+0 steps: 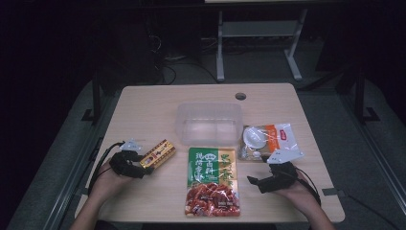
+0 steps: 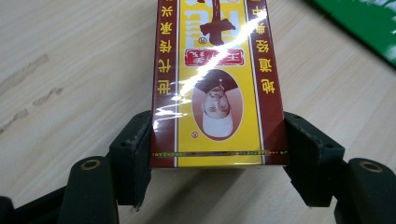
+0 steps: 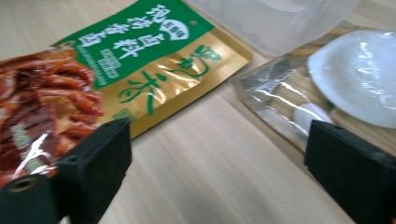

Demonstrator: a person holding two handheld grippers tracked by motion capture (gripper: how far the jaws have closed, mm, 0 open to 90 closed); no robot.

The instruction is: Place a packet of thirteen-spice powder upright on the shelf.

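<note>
Yellow-and-maroon box (image 2: 217,88) lies flat at the tabletop's (image 1: 143,103) near left, long axis running straight away from the left gripper (image 2: 217,163), whose jaws pinch its near end. Right gripper (image 3: 217,154) idles, jaws spread.

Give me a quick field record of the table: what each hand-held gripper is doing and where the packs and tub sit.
left hand-held gripper: jaws on both sides of the yellow-and-red box, pads at its edges; firm grip not certain
right hand-held gripper: open, nothing between the jaws
green sauce pouch: flat, front centre
clear tub: centre, behind the pouch
orange-and-clear packet: right of the tub
table: light wood
</note>
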